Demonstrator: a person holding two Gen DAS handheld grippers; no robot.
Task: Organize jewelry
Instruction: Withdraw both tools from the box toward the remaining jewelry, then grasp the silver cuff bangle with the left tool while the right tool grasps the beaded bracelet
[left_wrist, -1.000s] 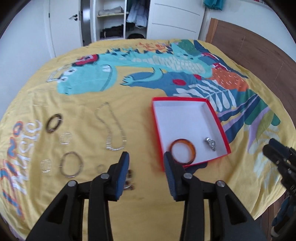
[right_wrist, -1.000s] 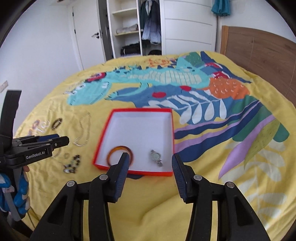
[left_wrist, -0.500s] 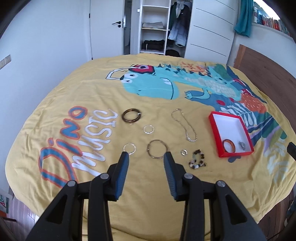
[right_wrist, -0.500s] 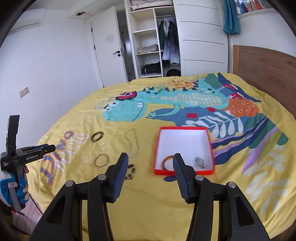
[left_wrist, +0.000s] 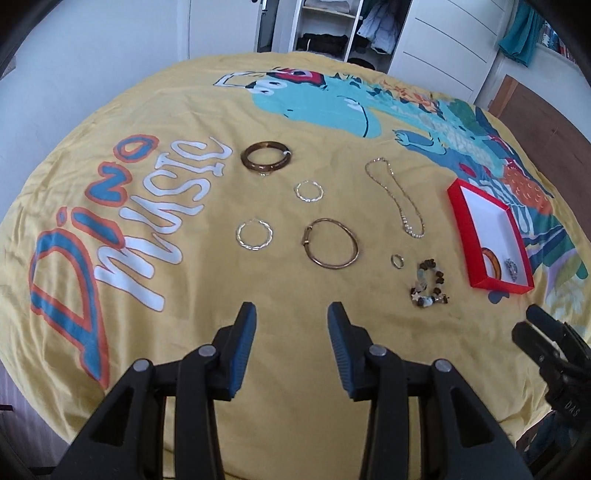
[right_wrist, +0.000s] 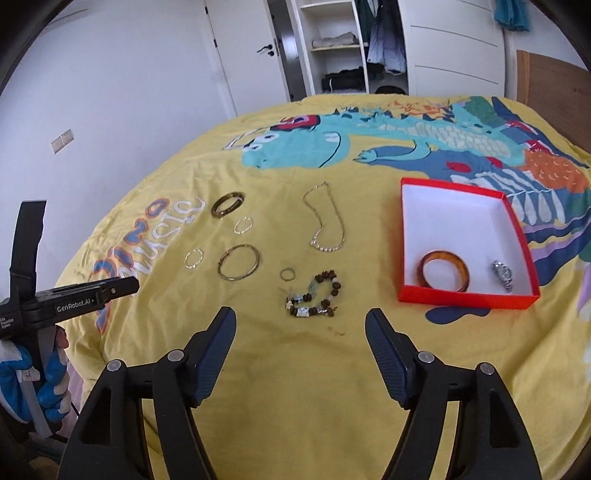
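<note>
A red box (right_wrist: 517, 236) with a white floor lies on the yellow bedspread; an amber bangle (right_wrist: 444, 275) and a silver watch (right_wrist: 503, 275) rest inside it. Left of the box lie a beaded bracelet (right_wrist: 314, 293), a small ring (right_wrist: 287, 274), a gold bangle (left_wrist: 334, 248), a chain necklace (left_wrist: 397, 197), two silver hoops (left_wrist: 255, 234) and a dark brown bangle (left_wrist: 265, 157). My left gripper (left_wrist: 291, 317) hovers open and empty short of the gold bangle. My right gripper (right_wrist: 301, 319) is empty, its jaws opening, just short of the beaded bracelet.
The red box (left_wrist: 491, 229) shows at the right in the left wrist view. A gloved hand (right_wrist: 33, 384) holds the left gripper at the bed's left edge. Behind the bed stand a white door (right_wrist: 243, 55), an open wardrobe (right_wrist: 340, 48) and a wooden headboard (right_wrist: 554, 81).
Both views swung left from the red box to the loose jewelry and then came closer to it. The right gripper's jaws have spread wider.
</note>
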